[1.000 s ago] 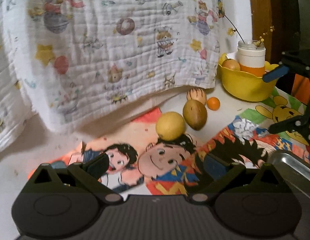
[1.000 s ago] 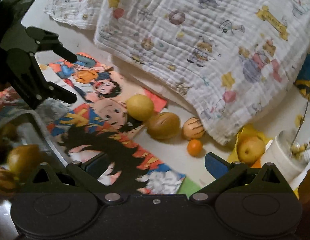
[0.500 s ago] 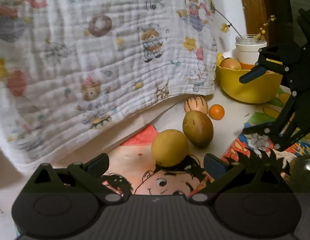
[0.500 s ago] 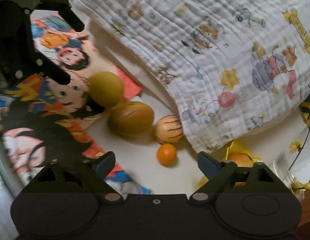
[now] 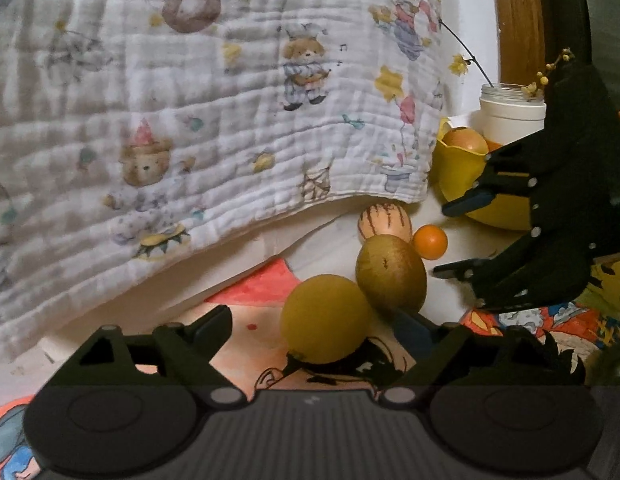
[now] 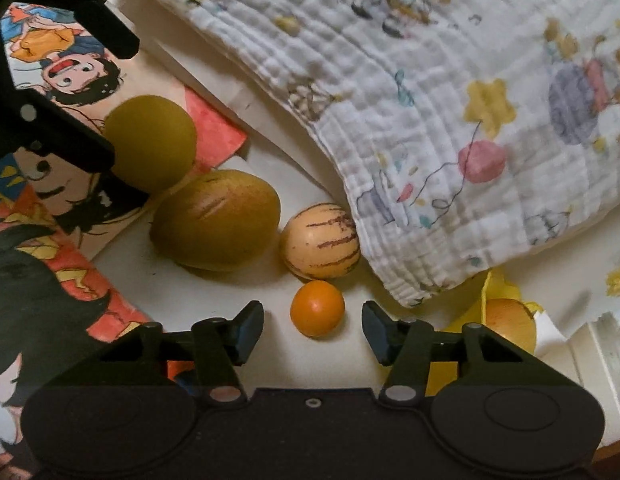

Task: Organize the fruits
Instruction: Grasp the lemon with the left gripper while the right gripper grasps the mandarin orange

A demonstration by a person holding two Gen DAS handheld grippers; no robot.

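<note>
A round yellow fruit (image 5: 326,318) lies on a cartoon-print mat (image 5: 246,300), between the open jaws of my left gripper (image 5: 314,324); it also shows in the right wrist view (image 6: 150,142). Behind it lie an olive oval fruit (image 5: 391,272) (image 6: 216,220), a striped cream fruit (image 5: 384,220) (image 6: 320,246) and a small orange fruit (image 5: 430,242) (image 6: 317,308). My right gripper (image 6: 313,328) is open, its fingers on either side of the small orange fruit, and shows at the right in the left wrist view (image 5: 462,236).
A white printed blanket (image 5: 190,120) (image 6: 450,100) hangs over the back, touching the striped fruit. A yellow bowl (image 5: 458,168) holding an apple-like fruit (image 5: 466,140) (image 6: 510,322) stands at the right, with a white jar (image 5: 512,114) behind it.
Both grippers moved in toward the fruits. The yellow fruit now lies between my left jaws and the small orange fruit between my right jaws. The right jaws have narrowed somewhat.
</note>
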